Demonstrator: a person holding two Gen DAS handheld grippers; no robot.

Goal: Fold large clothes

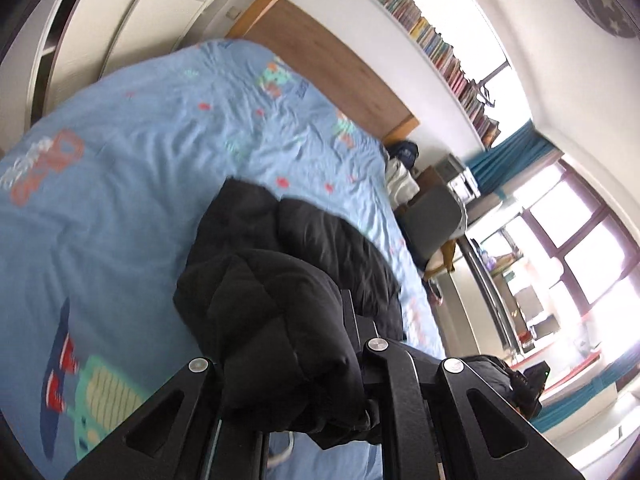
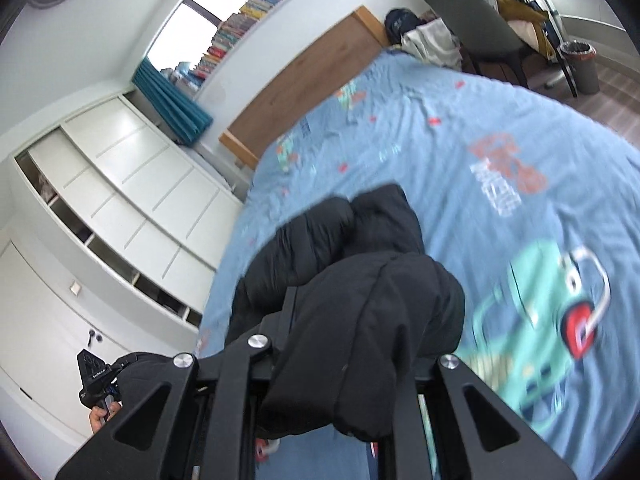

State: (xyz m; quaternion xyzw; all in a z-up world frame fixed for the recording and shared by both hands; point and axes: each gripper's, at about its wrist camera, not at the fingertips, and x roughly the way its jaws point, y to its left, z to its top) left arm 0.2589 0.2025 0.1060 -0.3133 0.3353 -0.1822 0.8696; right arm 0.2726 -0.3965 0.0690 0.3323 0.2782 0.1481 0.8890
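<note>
A black puffy jacket (image 1: 288,276) hangs bunched above a bed with a light blue printed cover (image 1: 132,184). My left gripper (image 1: 296,344) is shut on a thick fold of the jacket, which bulges over and hides most of the fingers. In the right wrist view the same jacket (image 2: 360,280) fills the middle. My right gripper (image 2: 352,340) is shut on another thick fold of it. The far end of the jacket droops toward the bed cover (image 2: 500,152). Both views are tilted and slightly blurred.
A wooden headboard (image 1: 332,64) and a long shelf of books (image 1: 432,40) lie behind the bed. A grey chair (image 2: 476,20), a desk and a bin (image 2: 580,64) stand beside it. White cupboards (image 2: 132,184) line one wall. Windows (image 1: 580,240) stand past the desk.
</note>
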